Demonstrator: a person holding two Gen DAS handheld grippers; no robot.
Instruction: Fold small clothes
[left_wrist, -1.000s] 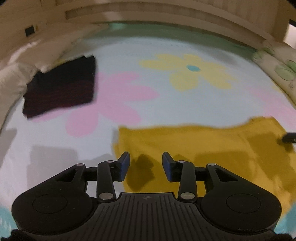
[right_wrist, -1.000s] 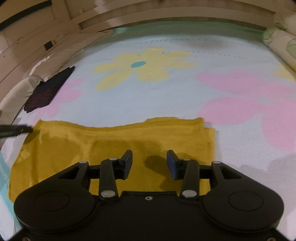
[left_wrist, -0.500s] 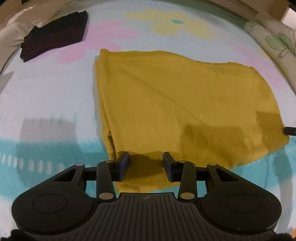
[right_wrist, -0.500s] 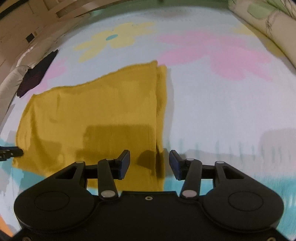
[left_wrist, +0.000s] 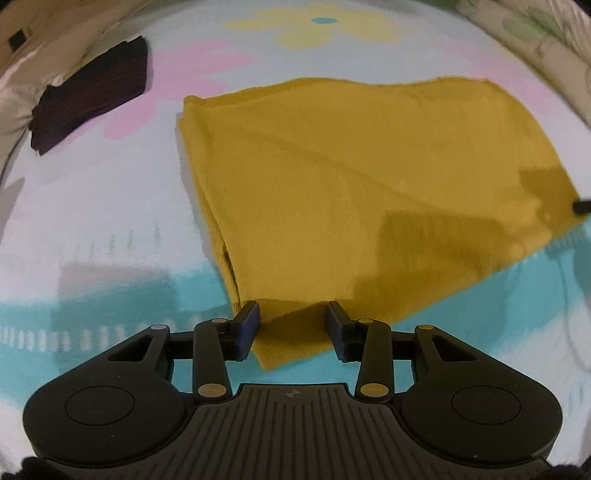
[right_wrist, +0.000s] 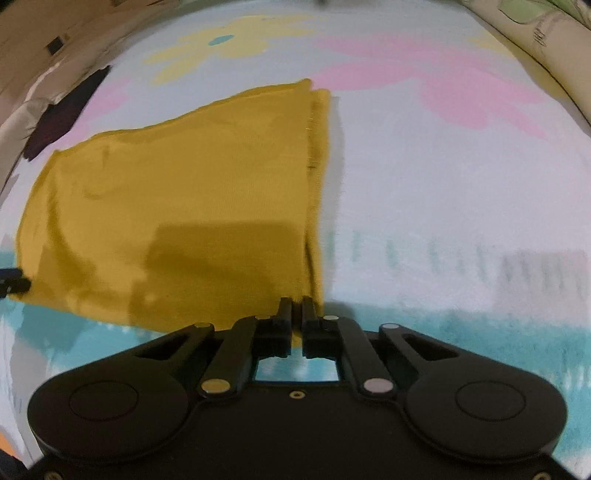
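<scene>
A mustard-yellow garment (left_wrist: 332, 192) lies folded flat on the flowered bed sheet (left_wrist: 110, 206). My left gripper (left_wrist: 291, 317) stands open over its near left corner, and the cloth lies between the pads without being pinched. In the right wrist view the same garment (right_wrist: 184, 192) spreads to the left. My right gripper (right_wrist: 296, 308) is shut on the garment's near right corner, the cloth's edge nipped between the tips. The right gripper's tip (left_wrist: 581, 206) shows at the left wrist view's right edge.
A dark folded garment (left_wrist: 92, 96) lies at the far left near a pale cushion; it shows again as a dark garment (right_wrist: 62, 114). A leaf-print pillow (left_wrist: 535, 33) borders the far right. Bare sheet (right_wrist: 443, 184) lies right of the yellow garment.
Both grippers drew back from the garment's far side to its near edge. The right jaws closed on the near right corner. The left jaws stayed apart.
</scene>
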